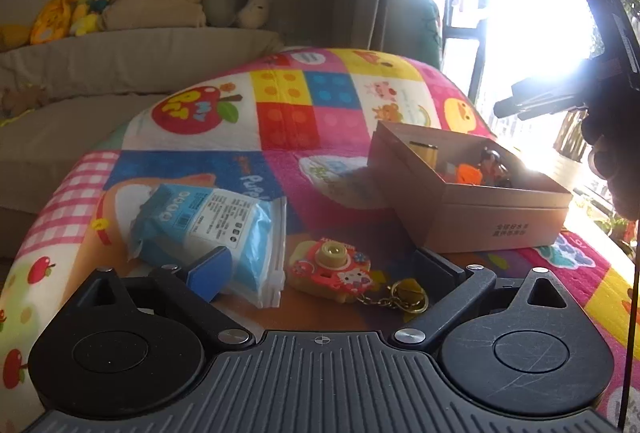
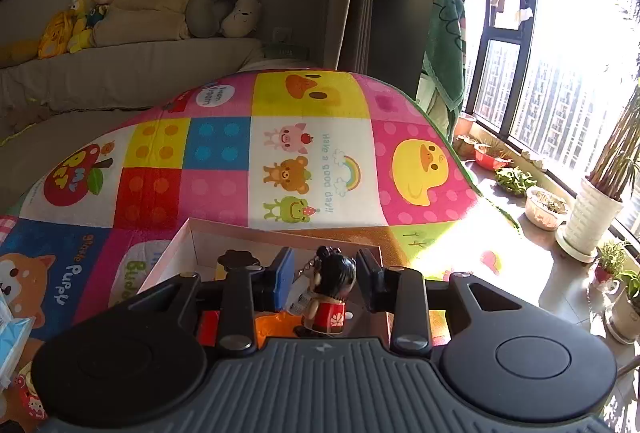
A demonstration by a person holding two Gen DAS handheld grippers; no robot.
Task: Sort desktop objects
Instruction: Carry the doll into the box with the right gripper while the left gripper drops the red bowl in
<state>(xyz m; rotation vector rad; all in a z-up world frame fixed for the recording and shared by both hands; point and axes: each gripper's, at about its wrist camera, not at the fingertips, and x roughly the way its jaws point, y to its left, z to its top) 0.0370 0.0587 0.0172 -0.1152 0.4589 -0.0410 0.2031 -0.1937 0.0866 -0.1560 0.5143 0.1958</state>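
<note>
A red and yellow toy camera keychain (image 1: 330, 271) lies on the patterned mat, between the open jaws of my left gripper (image 1: 320, 267). A blue tissue pack (image 1: 208, 229) lies to its left, touching the left finger. A brown cardboard box (image 1: 472, 189) stands at the right with small items inside. My right gripper (image 2: 326, 279) hovers over the box (image 2: 176, 253), open, with a black-haired doll figure (image 2: 330, 297) between its fingers, apart from the pads. My right gripper also shows in the left wrist view (image 1: 536, 101), above the box.
The colourful mat (image 2: 280, 161) covers the table. A sofa with plush toys (image 2: 92, 17) is behind. Potted plants (image 2: 592, 209) stand along the bright window at the right. An orange item (image 2: 276, 329) lies in the box.
</note>
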